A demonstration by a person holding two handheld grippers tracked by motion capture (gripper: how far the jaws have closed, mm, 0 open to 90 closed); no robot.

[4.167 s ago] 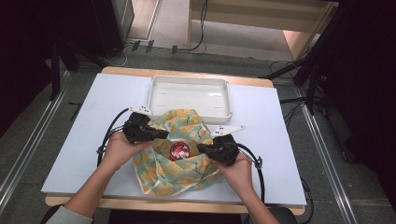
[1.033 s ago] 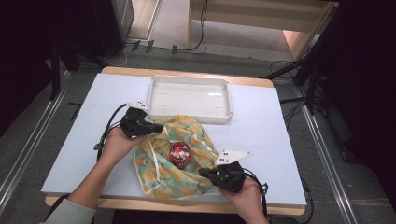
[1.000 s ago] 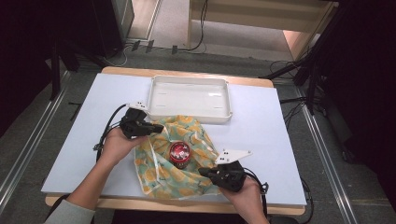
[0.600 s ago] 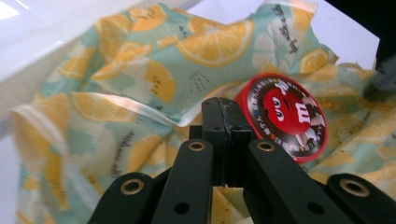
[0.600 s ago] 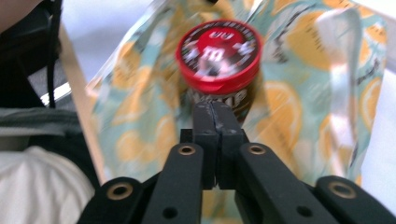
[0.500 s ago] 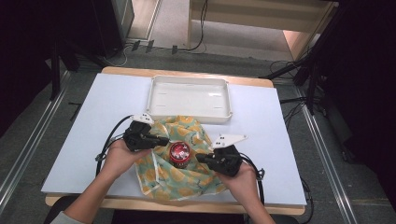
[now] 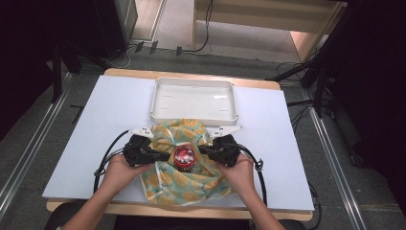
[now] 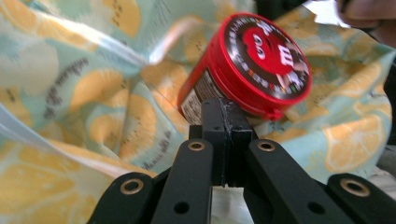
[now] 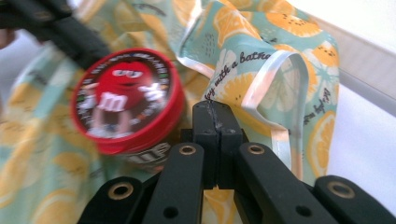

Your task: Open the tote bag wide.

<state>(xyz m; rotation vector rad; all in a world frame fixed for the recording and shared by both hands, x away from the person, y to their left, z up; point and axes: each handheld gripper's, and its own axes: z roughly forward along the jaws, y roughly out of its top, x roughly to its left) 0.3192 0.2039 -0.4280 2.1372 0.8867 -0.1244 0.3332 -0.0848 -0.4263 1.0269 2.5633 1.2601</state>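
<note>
Both claws were pressed fully closed with nothing between their jaws, the left claw [image 7: 163, 156] and right claw [image 7: 205, 149] flanking a red-lidded candy tub [image 7: 184, 157]. The tub sat on a lemon-print cloth [image 7: 184, 184] on the desk [image 7: 110, 110], with a white tray [image 7: 193, 99] beyond.

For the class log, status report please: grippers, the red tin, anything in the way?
Left gripper and right gripper shut, empty, flanking red tin. Tin upright on lemon-print cloth. Cloth folds bunched around it; white tray beyond.
</note>
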